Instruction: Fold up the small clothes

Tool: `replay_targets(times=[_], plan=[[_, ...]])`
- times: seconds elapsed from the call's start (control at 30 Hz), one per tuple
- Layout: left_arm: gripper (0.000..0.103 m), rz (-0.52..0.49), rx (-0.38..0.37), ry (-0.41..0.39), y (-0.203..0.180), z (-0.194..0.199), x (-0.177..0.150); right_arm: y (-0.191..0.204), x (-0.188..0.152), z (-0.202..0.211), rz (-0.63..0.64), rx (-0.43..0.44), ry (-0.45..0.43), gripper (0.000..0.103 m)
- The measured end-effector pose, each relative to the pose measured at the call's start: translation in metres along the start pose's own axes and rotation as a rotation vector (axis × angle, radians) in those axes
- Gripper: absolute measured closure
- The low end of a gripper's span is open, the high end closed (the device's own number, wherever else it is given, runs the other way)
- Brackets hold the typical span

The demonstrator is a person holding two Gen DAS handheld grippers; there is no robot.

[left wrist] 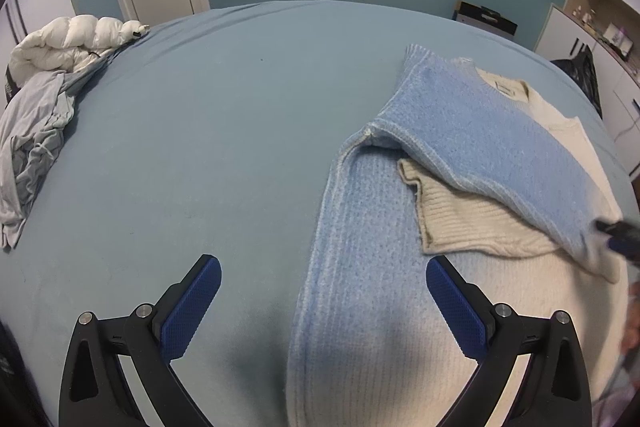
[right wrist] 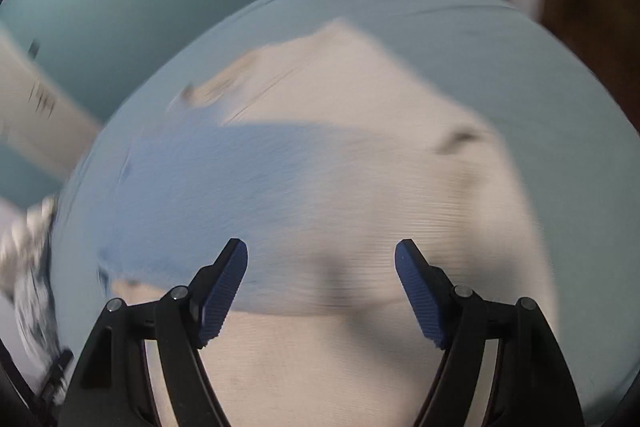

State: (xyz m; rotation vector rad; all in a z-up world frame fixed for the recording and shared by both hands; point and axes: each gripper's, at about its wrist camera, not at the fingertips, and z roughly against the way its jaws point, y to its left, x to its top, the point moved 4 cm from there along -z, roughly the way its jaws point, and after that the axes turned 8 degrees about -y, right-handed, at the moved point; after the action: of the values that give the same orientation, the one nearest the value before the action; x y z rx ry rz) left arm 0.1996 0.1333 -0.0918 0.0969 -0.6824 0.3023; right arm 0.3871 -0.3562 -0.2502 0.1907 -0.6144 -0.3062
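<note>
A knit sweater, blue fading to cream, lies flat on the blue bed sheet. One blue sleeve is folded slantwise across its chest, over a cream ribbed cuff. My left gripper hangs open above the sweater's left edge and holds nothing. The right gripper shows as a dark blur at the sleeve's cuff end. In the blurred right wrist view my right gripper stands open over the sweater, with nothing between its fingers.
A white puffer jacket and a crumpled grey garment lie at the bed's far left. Bare sheet stretches between them and the sweater. A black bag and white cabinets stand past the bed's right side.
</note>
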Motion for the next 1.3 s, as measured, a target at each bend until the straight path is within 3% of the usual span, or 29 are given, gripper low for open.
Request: replay_targets(times=[0.1,0.2,0.27,0.43,0.53,0.63,0.73,0.77,0.87,0.97,1.27,1.3], plan=[[0.0,-0.021,0.005,0.013,0.004,-0.002,-0.003,0.022,-0.022,-0.058,0.09,-0.066,0.149,0.03],[0.0,-0.041,0.01,0.024,0.009,-0.001,-0.007,0.029,-0.025,-0.06,0.185,-0.107,0.096,0.026],[0.0,-0.056,0.002,0.023,0.013,0.004,-0.009,0.026,-0.021,-0.042,0.176,-0.113,0.134,0.026],[0.0,-0.212,-0.027,-0.054,0.017,0.041,-0.018,-0.011,-0.008,0.055,0.124,-0.001,0.057,0.026],[0.0,-0.35,-0.086,-0.082,0.012,0.063,-0.037,-0.054,-0.03,0.106,0.087,0.031,0.069,0.024],[0.0,-0.536,-0.181,-0.082,-0.003,0.081,-0.066,-0.09,-0.067,0.139,0.051,-0.018,0.068,0.023],[0.0,-0.694,-0.257,-0.054,-0.019,0.09,-0.095,-0.131,-0.089,0.162,-0.126,0.012,0.072,0.023],[0.0,-0.734,-0.278,-0.043,-0.023,0.092,-0.103,-0.142,-0.092,0.164,-0.226,0.049,0.076,0.023],[0.0,-0.845,-0.325,0.013,-0.033,0.089,-0.125,-0.148,-0.089,0.162,-0.311,0.109,0.079,0.023],[0.0,-0.885,-0.297,0.073,-0.04,0.076,-0.133,-0.15,-0.091,0.151,-0.324,0.097,0.099,0.023],[0.0,-0.99,-0.322,0.138,-0.074,0.056,-0.152,-0.156,-0.094,0.158,-0.312,0.107,0.127,0.023],[0.004,-0.997,-0.319,0.155,-0.078,0.051,-0.153,-0.158,-0.093,0.157,-0.317,0.108,0.131,0.023]])
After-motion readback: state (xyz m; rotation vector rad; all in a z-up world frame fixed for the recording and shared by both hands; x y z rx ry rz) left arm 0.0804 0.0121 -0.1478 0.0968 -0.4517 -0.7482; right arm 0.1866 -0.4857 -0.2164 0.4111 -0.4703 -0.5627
